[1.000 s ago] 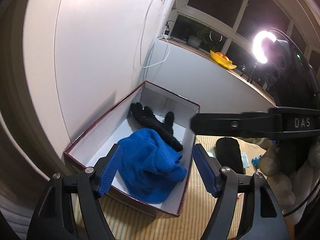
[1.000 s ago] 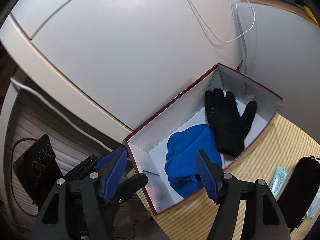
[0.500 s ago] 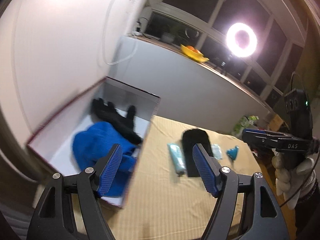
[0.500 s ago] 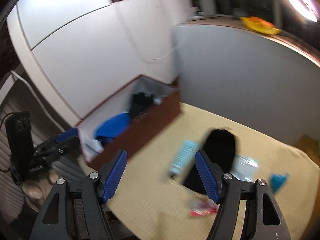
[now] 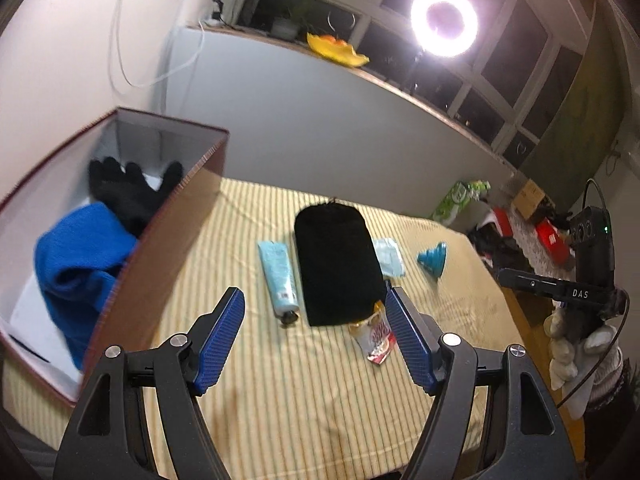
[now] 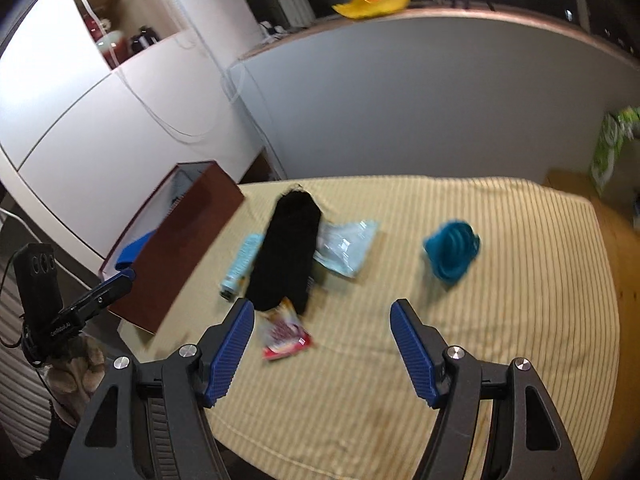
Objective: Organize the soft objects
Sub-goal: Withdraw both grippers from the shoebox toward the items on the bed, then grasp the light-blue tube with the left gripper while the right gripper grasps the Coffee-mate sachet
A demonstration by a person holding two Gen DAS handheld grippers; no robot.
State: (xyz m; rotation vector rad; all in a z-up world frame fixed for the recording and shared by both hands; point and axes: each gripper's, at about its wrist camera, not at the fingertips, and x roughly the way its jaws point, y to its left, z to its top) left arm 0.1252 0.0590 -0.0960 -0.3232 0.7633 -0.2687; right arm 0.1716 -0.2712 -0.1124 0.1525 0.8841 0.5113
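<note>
Partly done — blue knit (image 5: 76, 256) and black glove (image 5: 128, 194) already in the box (image 5: 168, 236) at nine o'clock, black pouch (image 5: 336, 264) left on the striped cloth (image 5: 320, 380) at twelve o'clock — left gripper (image 5: 312, 338) and right gripper (image 6: 324, 346) both spread wide, grasping nothing.

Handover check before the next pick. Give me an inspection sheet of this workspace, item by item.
Surface: table under a yellow striped cloth, bare in front.
Job's things: blue knit item and black glove lie in the box; black soft pouch still lies on the cloth.
Clutter: light blue tube, clear packet, teal funnel, snack sachet, all around the pouch.
Grippers: left claw and right claw open, holding nothing.
Cables: white cable looping down the wall.
Surroundings: ring light, yellow dish on the sill.
</note>
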